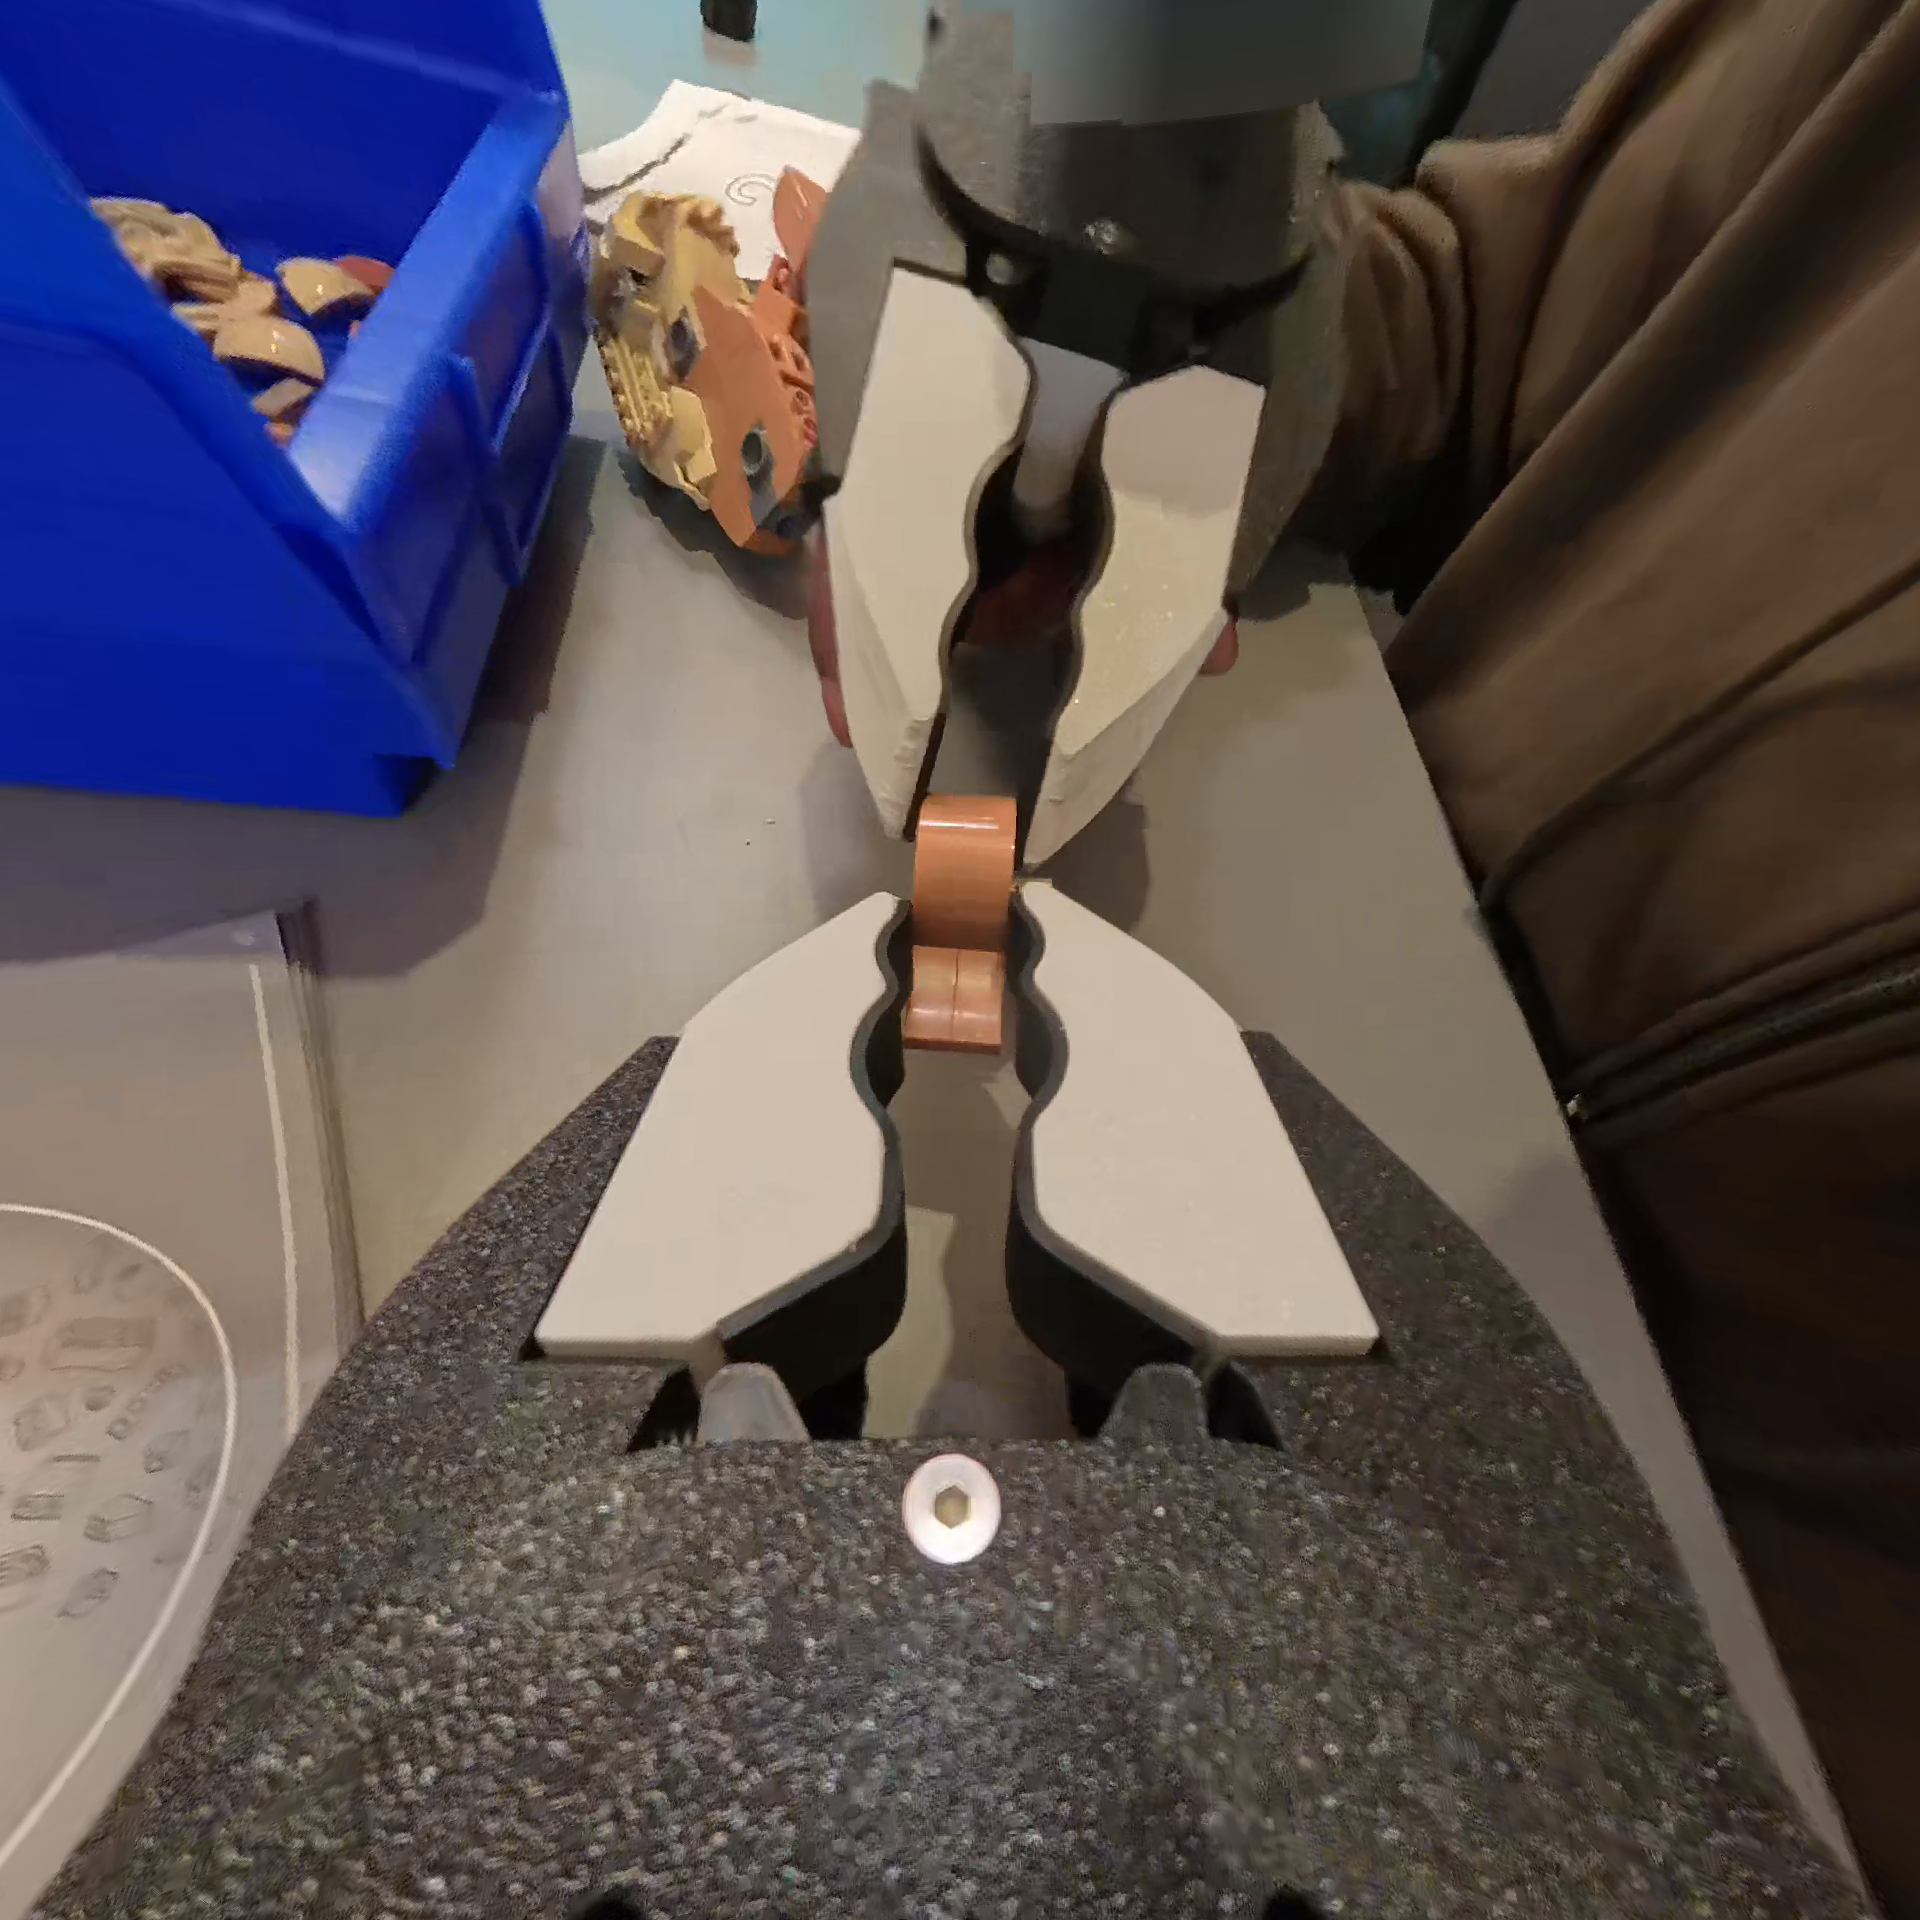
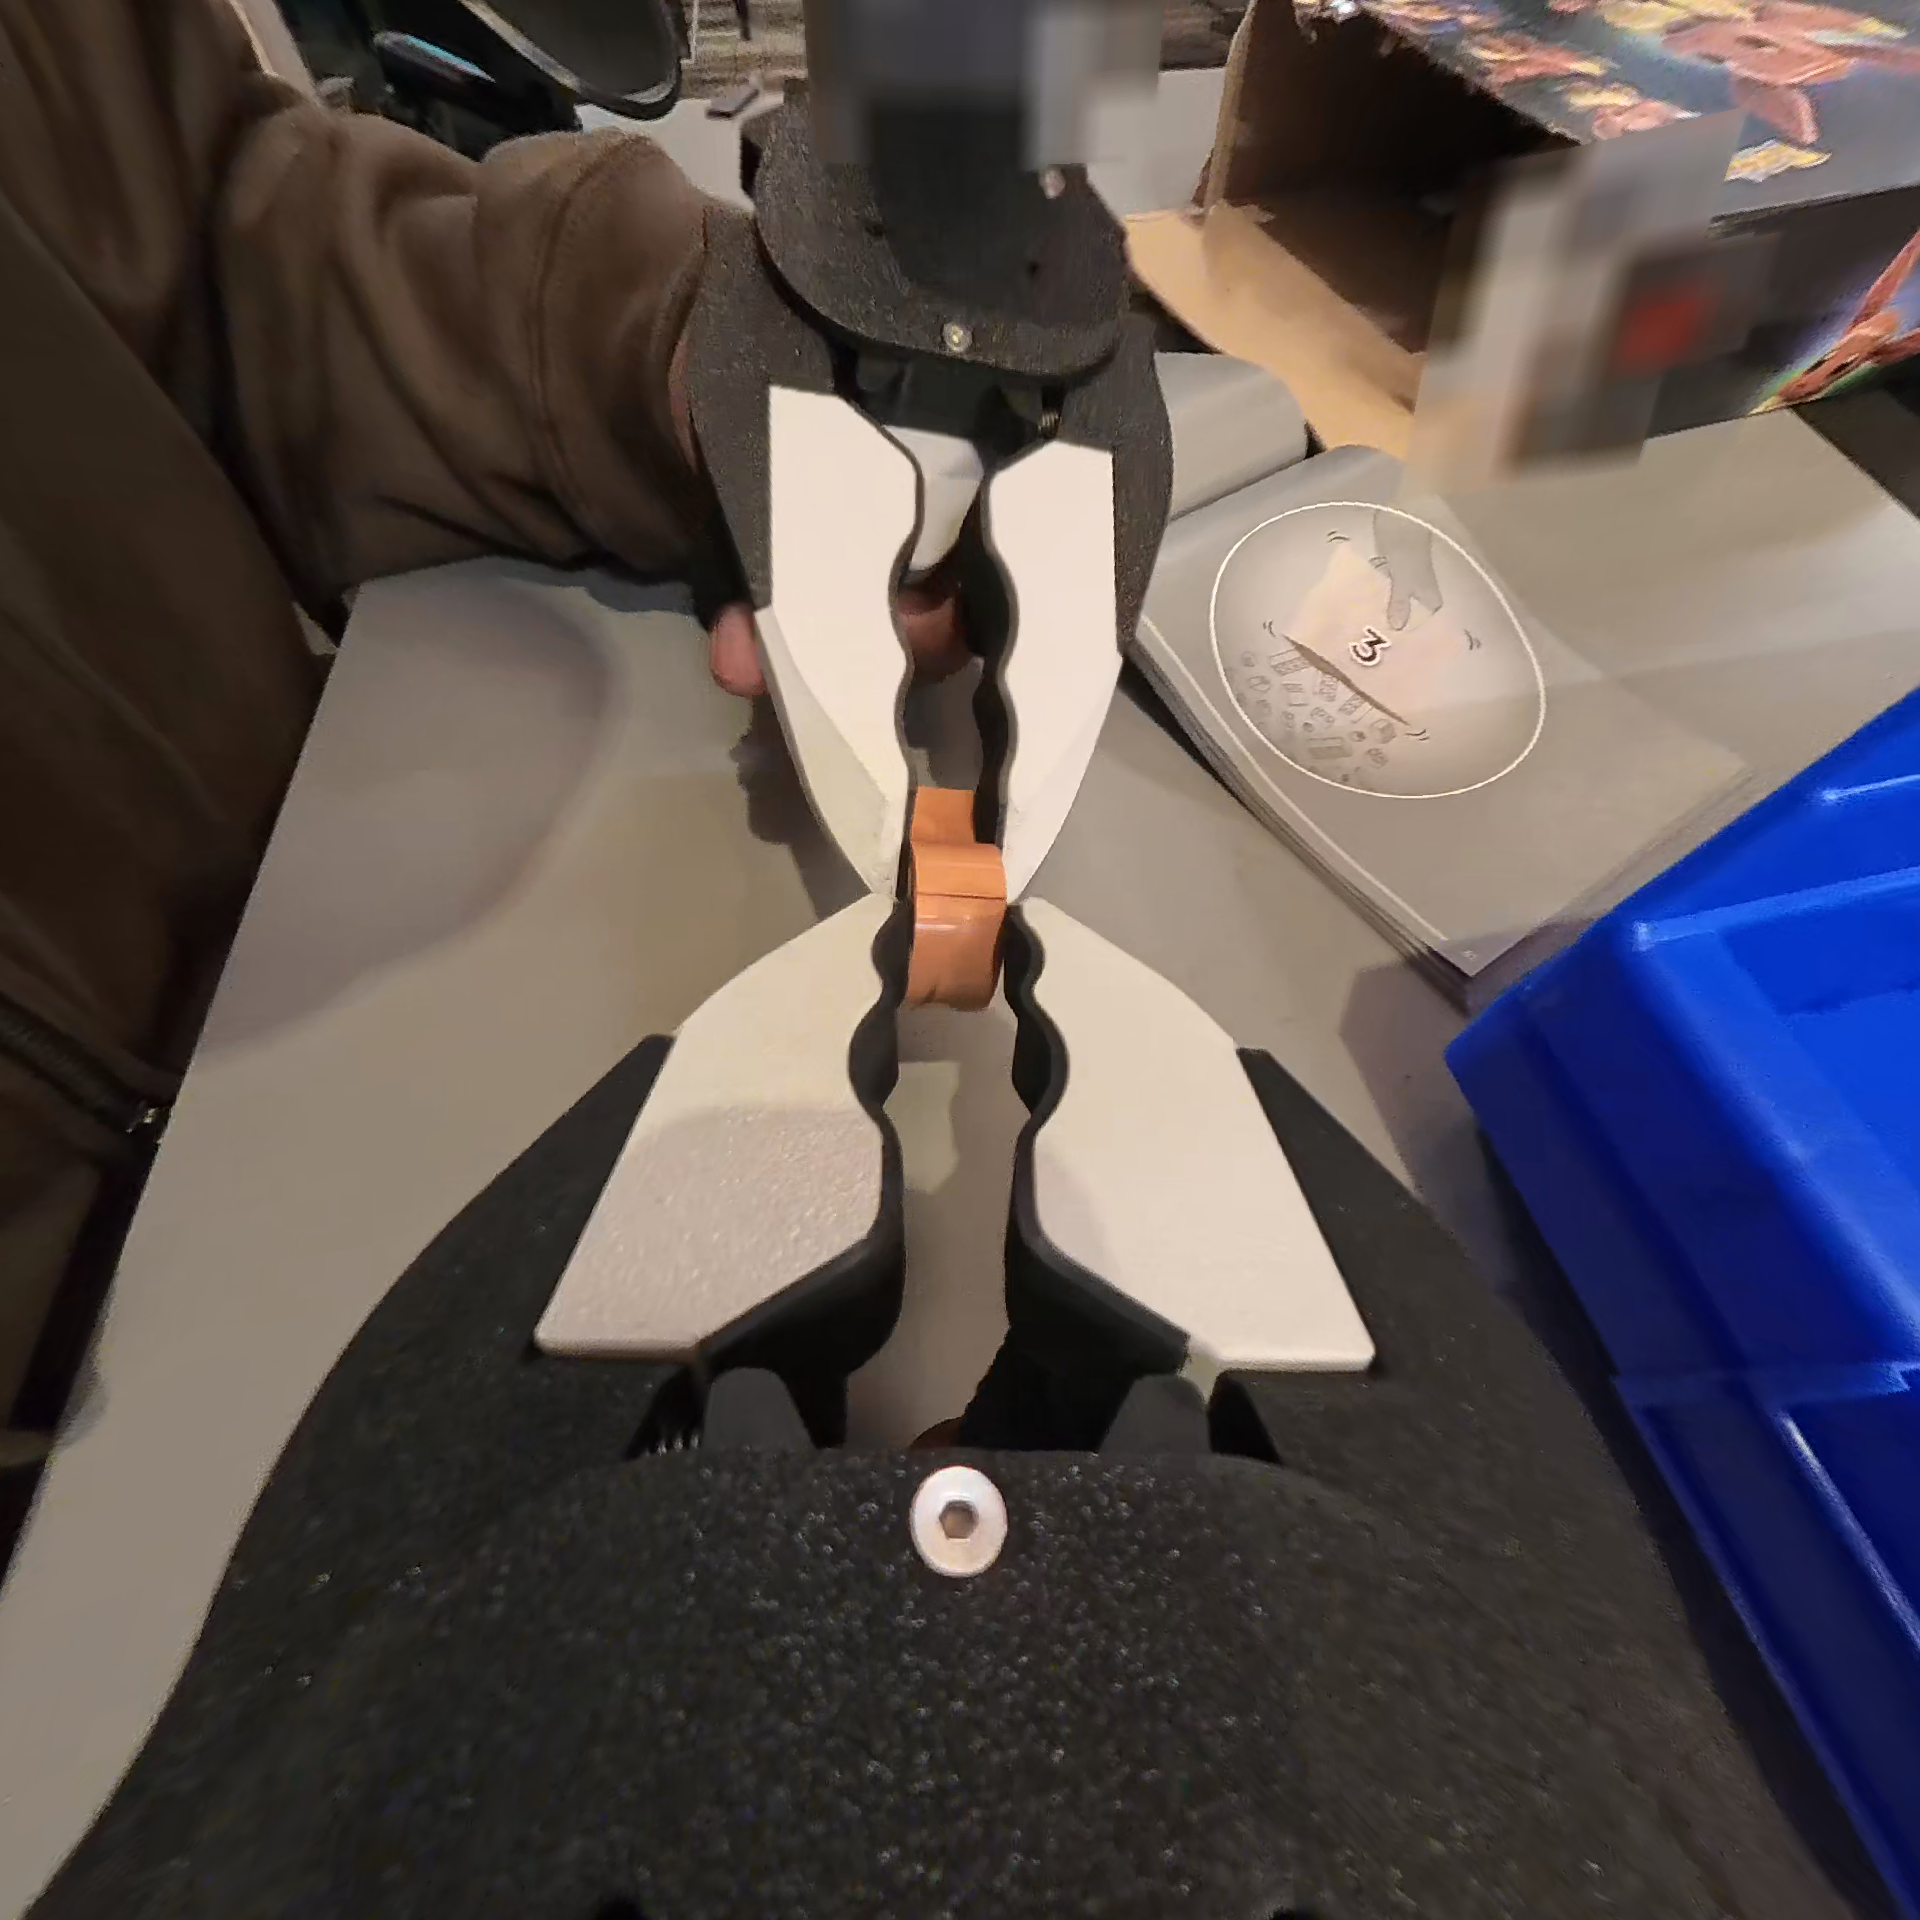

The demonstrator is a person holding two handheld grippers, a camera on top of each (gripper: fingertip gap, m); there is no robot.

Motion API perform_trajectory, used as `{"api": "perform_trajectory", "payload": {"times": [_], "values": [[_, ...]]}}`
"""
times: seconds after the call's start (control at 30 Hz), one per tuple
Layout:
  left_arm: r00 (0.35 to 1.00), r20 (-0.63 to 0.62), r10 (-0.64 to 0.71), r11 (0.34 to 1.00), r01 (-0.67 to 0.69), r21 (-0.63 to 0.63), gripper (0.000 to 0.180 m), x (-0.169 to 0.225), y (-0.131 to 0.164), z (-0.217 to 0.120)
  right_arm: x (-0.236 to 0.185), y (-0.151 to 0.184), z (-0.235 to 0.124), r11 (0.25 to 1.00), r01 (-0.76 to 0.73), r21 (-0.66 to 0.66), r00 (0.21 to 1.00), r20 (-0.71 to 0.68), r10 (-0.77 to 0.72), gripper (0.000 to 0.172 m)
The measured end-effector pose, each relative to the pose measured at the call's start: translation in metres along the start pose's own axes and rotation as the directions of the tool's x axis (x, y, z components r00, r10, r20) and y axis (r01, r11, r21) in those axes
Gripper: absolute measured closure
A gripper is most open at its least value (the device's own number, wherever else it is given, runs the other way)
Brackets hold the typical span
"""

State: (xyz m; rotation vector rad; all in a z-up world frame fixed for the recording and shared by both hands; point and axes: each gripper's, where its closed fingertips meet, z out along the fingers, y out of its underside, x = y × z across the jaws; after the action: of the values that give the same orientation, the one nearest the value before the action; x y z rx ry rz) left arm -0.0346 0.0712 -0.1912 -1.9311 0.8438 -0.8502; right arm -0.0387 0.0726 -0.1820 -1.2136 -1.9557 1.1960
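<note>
Grey tabletop [image 1: 644, 727], blue bin [image 1: 260, 499] nearby: left gripper [image 1: 958, 914] and right gripper [image 2: 954, 914] apparently both clamp one orange brick piece [image 1: 961, 883].

Two hand-held grippers [image 1: 961, 914] [image 2: 951, 914]; two joined brown bricks [image 1: 961, 883]; one blue bin [image 1: 260, 468]; one booklet [image 2: 1455, 748]; one part-built model [image 1: 707, 364].

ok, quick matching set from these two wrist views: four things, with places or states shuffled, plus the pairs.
1. curved orange-brown plastic brick piece
2. blue plastic bin
3. grey instruction booklet
4. tan and orange brick model

A. holds loose tan pieces
B. lies flat beside the bin
C. clamped between both grippers
D. sits on the table behind the bin

Pairs: 1-C, 2-A, 3-B, 4-D
</note>
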Motion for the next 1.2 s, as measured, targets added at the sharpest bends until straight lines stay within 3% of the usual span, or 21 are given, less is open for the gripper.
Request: {"api": "perform_trajectory", "payload": {"times": [0.17, 0.27, 0.33, 0.5, 0.73, 0.93, 1.2], "values": [[0.983, -0.048, -0.179, 0.982, 0.181, 0.052, 0.164, -0.004, -0.006, -0.003, 0.008, -0.006, -0.002, 0.998, 0.048, 0.032, 0.995, -0.084, -0.045, 0.155], [0.958, -0.011, -0.285, 0.957, 0.285, 0.046, 0.164, -0.019, 0.002, -0.006, 0.017, -0.005, -0.007, 0.987, 0.160, 0.015, 0.970, -0.189, -0.154, 0.155], [0.950, -0.027, -0.310, 0.947, 0.311, 0.083, 0.164, -0.022, -0.002, -0.010, 0.014, -0.006, -0.008, 0.990, 0.137, 0.044, 0.978, -0.166, -0.128, 0.155], [0.970, 0.071, -0.232, 0.973, 0.232, 0.006, 0.163, -0.026, 0.008, -0.004, 0.019, -0.008, -0.011, 0.992, 0.038, 0.117, 0.989, -0.143, -0.021, 0.155], [0.974, 0.225, -0.024, 0.965, 0.081, -0.251, 0.164, -0.030, 0.039, 0.007, 0.020, -0.018, -0.017, 0.944, -0.225, 0.242, 0.973, -0.003, 0.233, 0.155], [0.971, 0.239, 0.005, 0.959, 0.063, -0.276, 0.163, -0.030, 0.042, 0.006, 0.030, -0.023, -0.021, 0.833, -0.472, 0.290, 0.880, 0.104, 0.463, 0.155], [0.973, 0.232, -0.021, 0.982, 0.064, -0.178, 0.152, -0.031, 0.025, 0.000, 0.035, -0.022, -0.021, 0.778, -0.549, 0.305, 0.833, 0.122, 0.540, 0.155]]}}
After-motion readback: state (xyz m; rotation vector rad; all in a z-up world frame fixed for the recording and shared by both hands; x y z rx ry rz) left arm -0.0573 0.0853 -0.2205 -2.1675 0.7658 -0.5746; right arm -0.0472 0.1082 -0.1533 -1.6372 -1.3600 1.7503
